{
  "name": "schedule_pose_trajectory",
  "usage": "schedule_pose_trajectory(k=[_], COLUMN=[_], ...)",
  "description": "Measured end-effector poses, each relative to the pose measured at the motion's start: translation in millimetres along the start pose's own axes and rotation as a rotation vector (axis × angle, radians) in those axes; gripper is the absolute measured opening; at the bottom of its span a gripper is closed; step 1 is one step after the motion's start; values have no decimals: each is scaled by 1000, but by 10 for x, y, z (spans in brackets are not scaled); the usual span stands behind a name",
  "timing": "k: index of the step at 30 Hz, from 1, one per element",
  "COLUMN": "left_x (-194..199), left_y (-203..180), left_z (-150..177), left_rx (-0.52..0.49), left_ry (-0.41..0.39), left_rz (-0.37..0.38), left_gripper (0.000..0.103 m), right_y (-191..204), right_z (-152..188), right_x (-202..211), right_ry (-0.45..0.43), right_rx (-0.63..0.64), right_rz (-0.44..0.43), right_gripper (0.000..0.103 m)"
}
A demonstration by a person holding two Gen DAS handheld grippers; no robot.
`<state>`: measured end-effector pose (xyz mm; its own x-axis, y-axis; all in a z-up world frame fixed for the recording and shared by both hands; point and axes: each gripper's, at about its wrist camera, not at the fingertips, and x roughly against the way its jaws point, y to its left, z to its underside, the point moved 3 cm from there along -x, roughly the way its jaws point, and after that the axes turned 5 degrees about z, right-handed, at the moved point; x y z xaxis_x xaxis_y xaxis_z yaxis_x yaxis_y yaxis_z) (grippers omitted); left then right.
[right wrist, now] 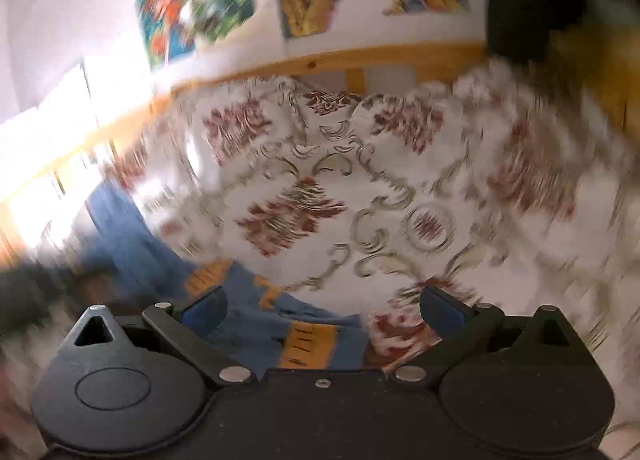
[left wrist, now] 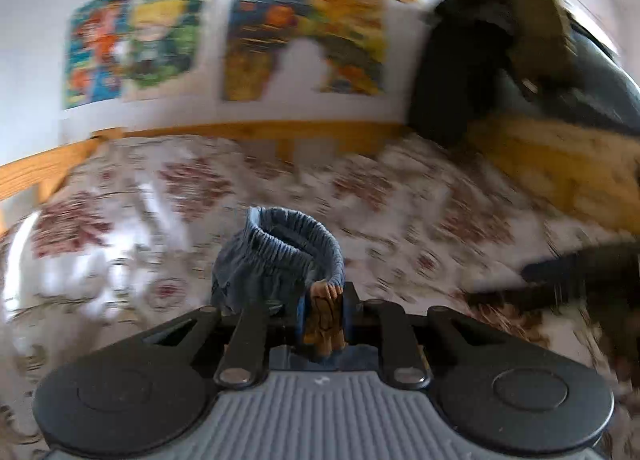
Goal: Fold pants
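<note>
**Left grip lifts waistband, right free**

Small blue denim pants with elastic gathered waistband (left wrist: 280, 256) pinched at the waist edge by the left gripper (left wrist: 324, 316), jaws closed on fabric and a brown patch. Likely raised to shake flat. Right view: blue cloth with orange patches (right wrist: 308, 340) lies under the right gripper (right wrist: 322, 308), jaws wide apart, empty. Below, cream bedspread with red floral pattern (right wrist: 360, 180); wooden bed rail (left wrist: 256, 128) behind. Heavy blur.
</note>
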<state>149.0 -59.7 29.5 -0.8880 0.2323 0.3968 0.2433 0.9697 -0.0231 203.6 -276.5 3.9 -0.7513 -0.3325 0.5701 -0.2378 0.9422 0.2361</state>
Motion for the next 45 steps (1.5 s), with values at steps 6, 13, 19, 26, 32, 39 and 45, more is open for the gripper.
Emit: schedule_pose_trajectory(k=[6, 13, 19, 26, 32, 39, 45], left_x=[-275, -465, -475, -444, -406, -374, -452], left_y=[-570, -951, -1021, -1060, -1109, -1302, -1478], left_z=[256, 530, 619, 611, 581, 524, 614], left_rx=[-166, -284, -312, -325, -337, -379, -426], left_ry=[101, 185, 205, 195, 176, 137, 179], left_rz=[97, 124, 105, 97, 101, 143, 167], left_gripper=[19, 19, 19, 19, 19, 19, 20], right_y=[-263, -227, -265, -319, -304, -462, -535], right_z=[36, 142, 192, 198, 159, 95, 178], right_x=[-201, -431, -616, -568, -418, -164, -187], right_ry=[101, 177, 220, 239, 211, 192, 245], right_rx=[-232, -230, -278, -322, -277, -234, -157], right_rz=[-250, -284, -301, -330, -293, -239, -171], right_gripper=[94, 69, 37, 18, 9, 9, 9])
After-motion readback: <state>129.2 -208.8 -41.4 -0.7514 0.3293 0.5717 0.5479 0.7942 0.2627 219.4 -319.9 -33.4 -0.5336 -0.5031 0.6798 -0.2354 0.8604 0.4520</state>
